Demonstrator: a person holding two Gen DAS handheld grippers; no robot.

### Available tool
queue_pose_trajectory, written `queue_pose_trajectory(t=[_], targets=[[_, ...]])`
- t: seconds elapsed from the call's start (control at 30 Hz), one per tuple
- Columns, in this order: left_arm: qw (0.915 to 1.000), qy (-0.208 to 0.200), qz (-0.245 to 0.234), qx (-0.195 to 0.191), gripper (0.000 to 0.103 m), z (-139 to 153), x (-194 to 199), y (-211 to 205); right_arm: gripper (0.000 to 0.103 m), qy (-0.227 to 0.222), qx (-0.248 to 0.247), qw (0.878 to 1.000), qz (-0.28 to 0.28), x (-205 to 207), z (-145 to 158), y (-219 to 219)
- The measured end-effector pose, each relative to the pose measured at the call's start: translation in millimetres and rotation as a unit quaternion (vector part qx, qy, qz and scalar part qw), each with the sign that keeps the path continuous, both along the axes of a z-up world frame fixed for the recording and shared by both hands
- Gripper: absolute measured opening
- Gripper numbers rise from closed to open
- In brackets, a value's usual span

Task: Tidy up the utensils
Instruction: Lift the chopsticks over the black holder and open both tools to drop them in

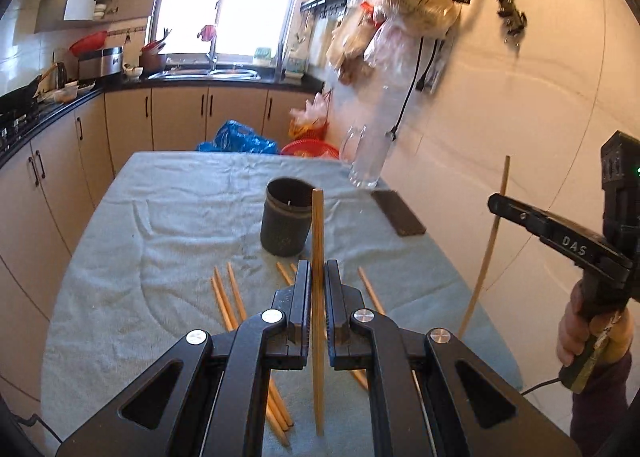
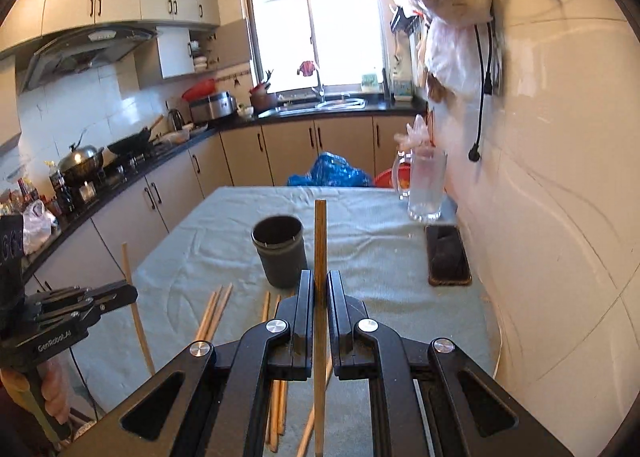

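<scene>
My left gripper point(image 1: 317, 277) is shut on an upright wooden chopstick point(image 1: 318, 241), held above the table short of the dark cylindrical holder point(image 1: 285, 222). My right gripper point(image 2: 320, 285) is shut on another upright chopstick point(image 2: 319, 245), also short of the holder point(image 2: 280, 253). Each gripper shows in the other's view: the right one point(image 1: 496, 203) with its chopstick point(image 1: 490, 241), the left one point(image 2: 130, 291) with its chopstick point(image 2: 134, 297). Several loose chopsticks point(image 1: 228, 297) lie on the grey-blue cloth point(image 1: 160, 257) and in the right wrist view point(image 2: 214, 313).
A dark phone point(image 2: 446, 257) lies by the wall at the right. A glass mug point(image 2: 426, 185) stands at the far right corner. A blue bag point(image 2: 332, 173) and red basket point(image 1: 310, 149) sit beyond the table. Counters run along the left.
</scene>
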State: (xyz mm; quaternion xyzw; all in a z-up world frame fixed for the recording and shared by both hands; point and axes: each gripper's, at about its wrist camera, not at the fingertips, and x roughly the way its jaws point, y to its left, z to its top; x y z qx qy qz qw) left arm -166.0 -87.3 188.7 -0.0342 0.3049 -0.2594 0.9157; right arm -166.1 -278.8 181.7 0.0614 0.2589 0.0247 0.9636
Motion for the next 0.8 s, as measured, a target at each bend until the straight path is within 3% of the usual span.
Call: queue_pose_trajectory(t=[0.23,0.53,0.8], targets=[[0.9992,-0.025,0.013,-0.028,0.006,34,34,0,0.007,-0.044,0.033,0.999,-0.003,26,20,4],[0.9943,-0.083,0.043,-0.051,0.006,91,97,-7,0.007,-0.112,0.092,0.989,-0.014,91,55,12],[0.9936,-0.085,0.064,-0.038,0.006,102,171,-27,0.007,-0.148,0.102,0.982,-0.058,164,61,14]])
